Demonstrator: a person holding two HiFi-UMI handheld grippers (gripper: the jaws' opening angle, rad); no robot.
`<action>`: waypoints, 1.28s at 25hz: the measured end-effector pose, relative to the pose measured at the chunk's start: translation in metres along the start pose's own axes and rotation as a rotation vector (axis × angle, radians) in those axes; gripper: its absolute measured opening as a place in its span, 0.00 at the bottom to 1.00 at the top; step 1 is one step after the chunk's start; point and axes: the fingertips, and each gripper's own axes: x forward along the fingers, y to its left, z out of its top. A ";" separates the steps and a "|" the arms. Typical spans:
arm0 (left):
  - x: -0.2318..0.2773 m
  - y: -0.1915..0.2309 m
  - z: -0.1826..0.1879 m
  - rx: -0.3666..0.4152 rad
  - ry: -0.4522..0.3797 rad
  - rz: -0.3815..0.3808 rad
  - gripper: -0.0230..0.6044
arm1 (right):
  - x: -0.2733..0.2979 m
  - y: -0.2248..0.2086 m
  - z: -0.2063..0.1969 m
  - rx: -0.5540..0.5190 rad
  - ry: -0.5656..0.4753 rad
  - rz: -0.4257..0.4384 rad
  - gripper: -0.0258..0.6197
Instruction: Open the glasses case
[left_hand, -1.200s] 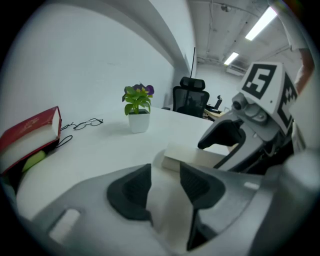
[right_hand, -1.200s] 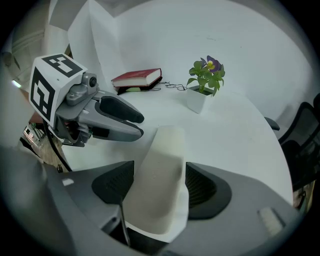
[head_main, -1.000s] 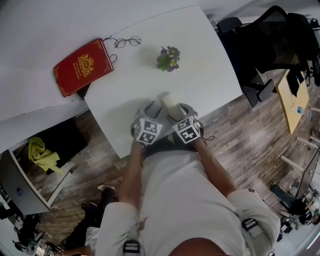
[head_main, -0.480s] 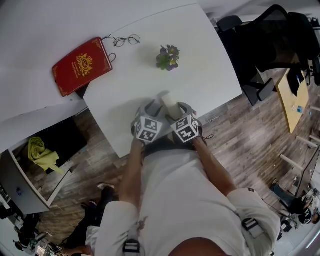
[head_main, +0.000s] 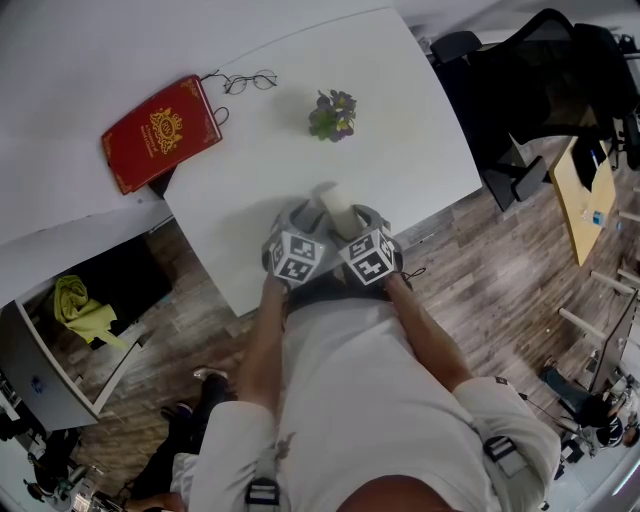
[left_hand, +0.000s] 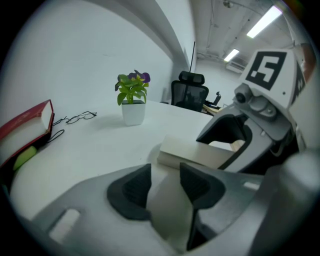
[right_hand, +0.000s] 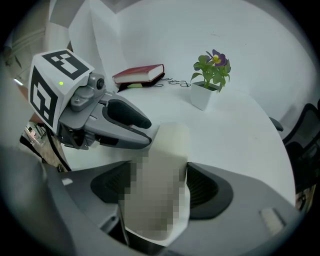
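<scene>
**Glasses case (head_main: 338, 204) clamped at the table (head_main: 400, 120) edge**

The left gripper (left_hand: 165, 190) pinches a cream part of the glasses case. The right gripper (right_hand: 160, 185) clamps its body, over the white table's near edge. Farther out stand 1 potted plant (head_main: 333, 115), 1 red book (head_main: 160, 133) and spectacles (head_main: 250, 82). Wood floor (head_main: 470, 270) and a black office chair (head_main: 540, 70) lie to the right.

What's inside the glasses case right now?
The interior is covered: only the cream outer shell of the glasses case shows, clamped in the right claw, with a flap in the left claw. A pair of glasses lies apart by the red book.
</scene>
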 end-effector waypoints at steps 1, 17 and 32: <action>0.000 0.000 0.000 0.000 0.002 0.000 0.32 | 0.000 0.000 0.000 0.003 -0.001 0.001 0.55; 0.005 -0.004 -0.001 0.016 0.023 0.012 0.32 | -0.001 -0.004 0.000 0.067 -0.048 0.061 0.55; 0.005 -0.005 0.000 0.014 0.019 0.004 0.32 | -0.005 -0.003 0.002 0.077 -0.039 0.077 0.55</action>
